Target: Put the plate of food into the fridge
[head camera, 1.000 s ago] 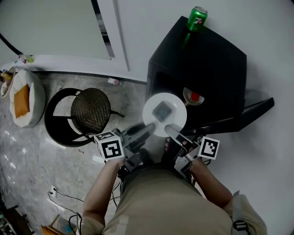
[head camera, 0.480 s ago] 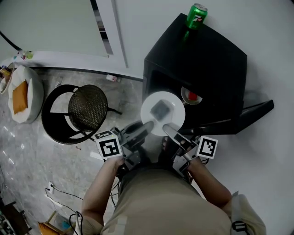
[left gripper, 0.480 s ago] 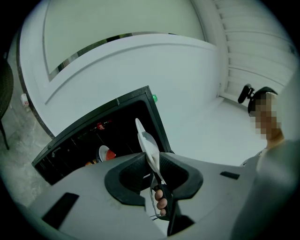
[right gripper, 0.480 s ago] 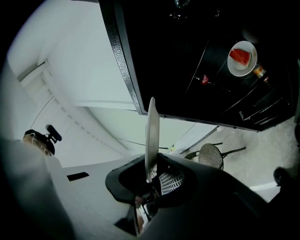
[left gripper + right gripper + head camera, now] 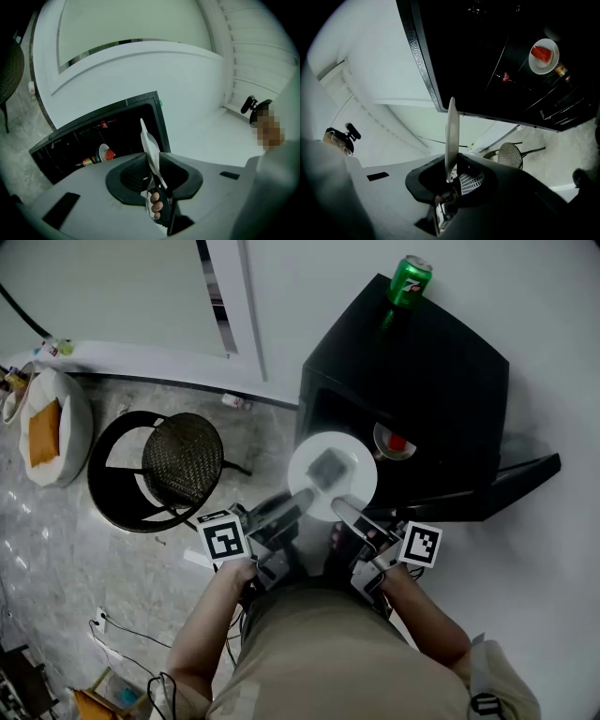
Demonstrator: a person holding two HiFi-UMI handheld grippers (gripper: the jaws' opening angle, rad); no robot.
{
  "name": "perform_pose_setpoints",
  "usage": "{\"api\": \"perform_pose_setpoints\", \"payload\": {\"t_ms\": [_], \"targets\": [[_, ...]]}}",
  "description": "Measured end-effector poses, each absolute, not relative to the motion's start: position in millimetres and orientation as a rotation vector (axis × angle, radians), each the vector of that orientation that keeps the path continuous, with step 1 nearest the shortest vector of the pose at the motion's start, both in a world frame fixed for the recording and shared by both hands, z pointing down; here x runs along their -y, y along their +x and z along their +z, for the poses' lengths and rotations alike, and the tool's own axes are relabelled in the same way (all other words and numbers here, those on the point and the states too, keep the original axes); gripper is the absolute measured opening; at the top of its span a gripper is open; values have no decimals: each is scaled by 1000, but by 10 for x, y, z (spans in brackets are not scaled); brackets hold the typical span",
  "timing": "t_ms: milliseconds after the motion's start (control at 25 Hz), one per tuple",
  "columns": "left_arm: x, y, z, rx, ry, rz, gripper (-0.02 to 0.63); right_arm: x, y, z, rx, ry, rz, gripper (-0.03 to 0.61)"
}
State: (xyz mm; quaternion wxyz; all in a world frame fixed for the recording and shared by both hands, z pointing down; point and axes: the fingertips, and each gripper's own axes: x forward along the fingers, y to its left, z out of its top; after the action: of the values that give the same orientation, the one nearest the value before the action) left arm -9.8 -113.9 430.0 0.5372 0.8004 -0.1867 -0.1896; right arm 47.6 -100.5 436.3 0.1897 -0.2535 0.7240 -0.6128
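Observation:
In the head view a white plate (image 5: pixel 349 491) with a grey piece of food (image 5: pixel 330 468) hangs level in front of the open black fridge (image 5: pixel 441 352). My left gripper (image 5: pixel 302 500) is shut on the plate's near left rim. My right gripper (image 5: pixel 339 507) is shut on its near right rim. The left gripper view shows the plate (image 5: pixel 150 145) edge-on, pinched between the jaws of the left gripper (image 5: pixel 153 165). It is also edge-on in the right gripper view, where the plate (image 5: pixel 452 131) sits clamped in the right gripper (image 5: pixel 449 171). The dark fridge interior (image 5: pixel 497 42) lies just beyond.
A small plate with red food (image 5: pixel 396 441) stands on a shelf inside the fridge, beside a bottle (image 5: pixel 512 78). A green can (image 5: pixel 410 279) stands on the fridge top. The fridge door (image 5: pixel 511 474) swings open to the right. A wicker chair (image 5: pixel 183 460) and a white cushion (image 5: pixel 52 432) are to the left.
The left gripper's marker cube has rolled a little. The plate stays held in front of the fridge opening, and the right gripper has not moved.

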Motion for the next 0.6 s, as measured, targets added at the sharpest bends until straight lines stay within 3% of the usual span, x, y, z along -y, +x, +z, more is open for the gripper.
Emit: {"api": "perform_pose_setpoints", "payload": {"t_ms": [600], "targets": [[1151, -57, 4627, 477, 1673, -477, 18, 951, 525, 4564, -2225, -902, -1663, 55]]}}
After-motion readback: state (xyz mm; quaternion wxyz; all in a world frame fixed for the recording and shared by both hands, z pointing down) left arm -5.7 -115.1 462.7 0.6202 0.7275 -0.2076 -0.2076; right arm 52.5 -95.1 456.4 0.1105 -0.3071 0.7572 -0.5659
